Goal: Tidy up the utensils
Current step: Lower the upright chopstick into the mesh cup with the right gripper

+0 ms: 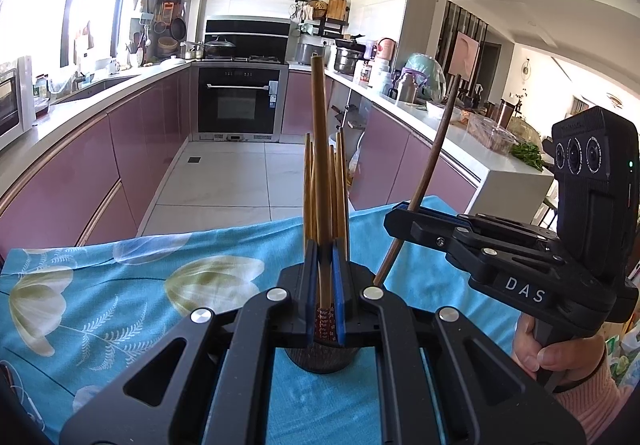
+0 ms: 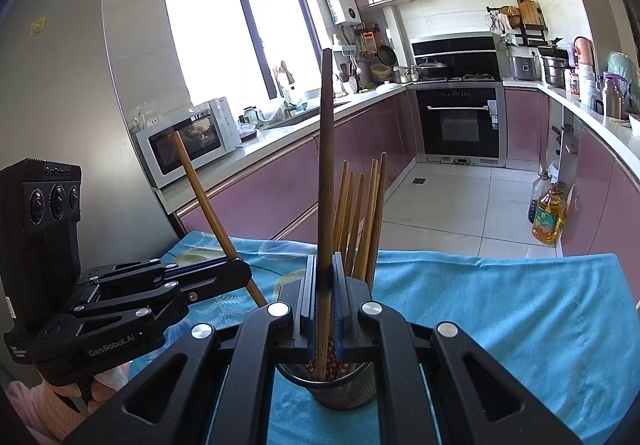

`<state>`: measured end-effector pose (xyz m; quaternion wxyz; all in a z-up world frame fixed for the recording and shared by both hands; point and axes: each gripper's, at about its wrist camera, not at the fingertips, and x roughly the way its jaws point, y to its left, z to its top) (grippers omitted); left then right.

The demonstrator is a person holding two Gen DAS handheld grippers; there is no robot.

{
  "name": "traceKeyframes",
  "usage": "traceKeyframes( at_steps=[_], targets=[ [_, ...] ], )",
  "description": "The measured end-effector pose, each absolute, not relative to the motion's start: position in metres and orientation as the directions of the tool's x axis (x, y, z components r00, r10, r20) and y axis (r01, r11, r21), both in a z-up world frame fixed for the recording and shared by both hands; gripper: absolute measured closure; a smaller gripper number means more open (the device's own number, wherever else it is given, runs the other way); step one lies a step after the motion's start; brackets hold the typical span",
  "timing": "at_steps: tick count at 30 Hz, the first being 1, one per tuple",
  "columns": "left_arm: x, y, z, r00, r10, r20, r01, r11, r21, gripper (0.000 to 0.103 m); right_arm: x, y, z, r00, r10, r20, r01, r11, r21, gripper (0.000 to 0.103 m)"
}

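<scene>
Spotter: Black linkage arms fill the bottom of both wrist views. What is each tool doing?

Operator: Left tool point(image 1: 325, 257) is narrow, its blue pads pinched on a light chopstick point(image 1: 320, 145). Right tool point(image 2: 325, 265) is just as narrow, clamped on a dark chopstick point(image 2: 326, 165).

Spotter: How do the sticks lie?

Operator: Both long axes run close to upright, each rising well above its pads. Seen from the opposite tool, each leans a little outward at the top.

Spotter: And the target?

Operator: Mesh holder point(image 2: 340, 385) stands directly beneath both tools, on the blue floral cloth point(image 1: 120, 305) covering the counter. So the way to go is straight down along each stick's axis, I'd say, not sideways.

Spotter: Which hand is nearer?

Operator: Hard to separate; both hover over the mouth. The dark stick's lower end seems to reach inside the rim, so I judge the right slightly ahead. Whether the light one's end is inside, I cannot tell; the pads hide it.

Spotter: What is in the holder?

Operator: Standing chopsticks point(image 2: 360, 213), about five, fanned toward the far side, patterned ends down. The near side of the mouth looks free.

Spotter: Risk?

Operator: The two tools sit close together; releasing both at once could knock the sticks against each other.
</scene>
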<state>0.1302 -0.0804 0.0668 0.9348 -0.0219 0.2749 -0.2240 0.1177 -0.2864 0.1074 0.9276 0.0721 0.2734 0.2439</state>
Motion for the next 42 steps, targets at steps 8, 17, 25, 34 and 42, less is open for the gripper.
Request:
traceKeyframes(
  at_steps=[8, 17, 25, 34, 42],
  targets=[
    [0.132, -0.081, 0.063, 0.744, -0.432, -0.510, 0.409, 0.898, -0.164, 0.095, 0.118, -0.287, 0.104, 0.729, 0.493, -0.475, -0.412, 0.870, 0.271, 0.097],
    [0.135, -0.079, 0.057, 0.737, -0.430, -0.521, 0.409, 0.898, -0.163, 0.095, 0.119, -0.287, 0.100, 0.725, 0.493, -0.482, -0.410, 0.870, 0.272, 0.097],
    [0.139, -0.079, 0.053, 0.728, -0.432, -0.533, 0.412, 0.896, -0.164, 0.095, 0.122, -0.286, 0.095, 0.719, 0.491, -0.492, -0.405, 0.871, 0.278, 0.097],
    [0.142, -0.082, 0.050, 0.718, -0.429, -0.547, 0.414, 0.896, -0.159, 0.095, 0.124, -0.285, 0.091, 0.712, 0.489, -0.504, -0.399, 0.872, 0.283, 0.097],
    [0.146, -0.084, 0.046, 0.707, -0.431, -0.561, 0.418, 0.894, -0.159, 0.095, 0.126, -0.285, 0.088, 0.706, 0.489, -0.513, -0.395, 0.872, 0.288, 0.097]
  ],
)
